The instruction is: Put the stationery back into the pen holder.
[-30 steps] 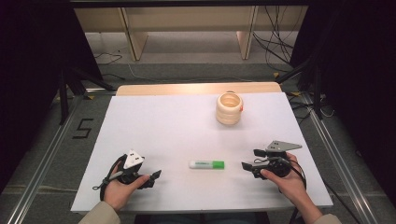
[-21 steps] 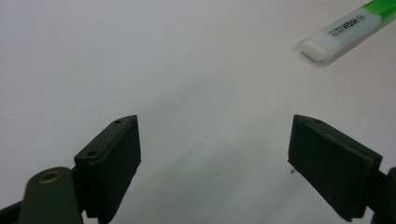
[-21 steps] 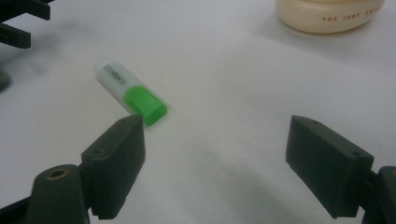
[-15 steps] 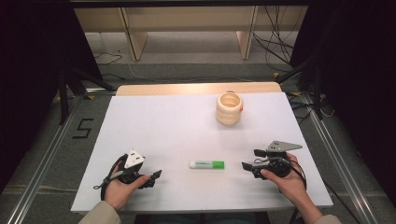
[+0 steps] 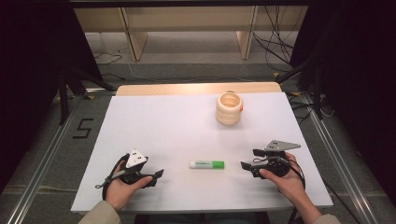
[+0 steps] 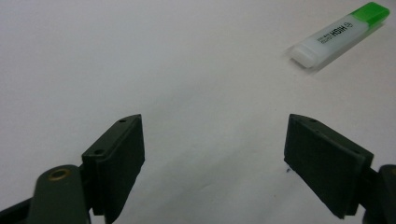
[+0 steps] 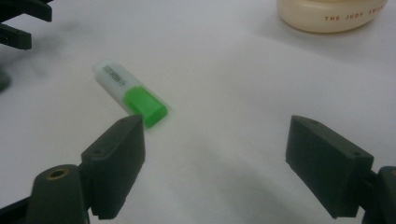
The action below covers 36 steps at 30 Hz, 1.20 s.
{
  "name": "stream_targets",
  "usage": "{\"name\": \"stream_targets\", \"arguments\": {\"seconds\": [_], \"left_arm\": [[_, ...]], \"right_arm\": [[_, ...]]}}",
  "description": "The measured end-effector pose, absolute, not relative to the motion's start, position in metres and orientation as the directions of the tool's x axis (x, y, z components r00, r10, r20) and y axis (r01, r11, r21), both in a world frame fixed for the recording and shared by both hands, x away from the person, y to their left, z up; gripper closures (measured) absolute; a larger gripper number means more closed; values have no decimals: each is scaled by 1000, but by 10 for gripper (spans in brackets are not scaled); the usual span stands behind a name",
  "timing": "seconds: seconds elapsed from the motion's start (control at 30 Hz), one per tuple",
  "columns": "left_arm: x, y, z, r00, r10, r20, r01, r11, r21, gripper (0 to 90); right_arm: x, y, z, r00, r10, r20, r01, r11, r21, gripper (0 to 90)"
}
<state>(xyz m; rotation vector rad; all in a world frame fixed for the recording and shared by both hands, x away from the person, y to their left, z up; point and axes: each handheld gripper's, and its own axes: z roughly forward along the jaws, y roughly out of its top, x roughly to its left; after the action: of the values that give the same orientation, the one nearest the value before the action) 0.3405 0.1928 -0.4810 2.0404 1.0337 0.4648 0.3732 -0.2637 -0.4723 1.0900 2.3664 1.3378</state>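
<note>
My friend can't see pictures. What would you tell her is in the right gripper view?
A white highlighter pen with a green cap lies flat on the white table, just beyond the left of the right gripper's two open black jaws. A cream ribbed cup with red lettering stands farther back on the right.

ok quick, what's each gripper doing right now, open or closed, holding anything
Left gripper: open, holding nothing, resting on the table.
Right gripper: open, holding nothing; the highlighter lies just ahead of it, untouched.

Glossy plastic highlighter (image 5: 207,164), matt white tabletop (image 5: 168,126)
</note>
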Motion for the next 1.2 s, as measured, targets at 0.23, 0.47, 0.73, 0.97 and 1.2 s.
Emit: {"name": "stream_targets", "arguments": {"seconds": [0.23,0.47,0.73,0.97,1.2], "left_arm": [[337,189,-479,605,796,-18,498,-360,789,248],[338,188,-478,613,790,-24,493,-358,793,292],[339,187,-478,616,788,-25,488,-356,797,311],[340,185,-479,619,785,-20,484,-361,797,314],[340,185,-479,621,783,-23,485,-361,797,314]], "right_arm": [[370,-263,-471,-704,694,150,494,327,806,388],[362,-247,-470,-756,632,169,497,387,777,830],[356,-215,-475,-790,594,152,496,472,729,900],[358,-195,-480,-781,606,151,515,487,706,900],[360,-181,-484,-785,606,126,509,516,689,900]]}}
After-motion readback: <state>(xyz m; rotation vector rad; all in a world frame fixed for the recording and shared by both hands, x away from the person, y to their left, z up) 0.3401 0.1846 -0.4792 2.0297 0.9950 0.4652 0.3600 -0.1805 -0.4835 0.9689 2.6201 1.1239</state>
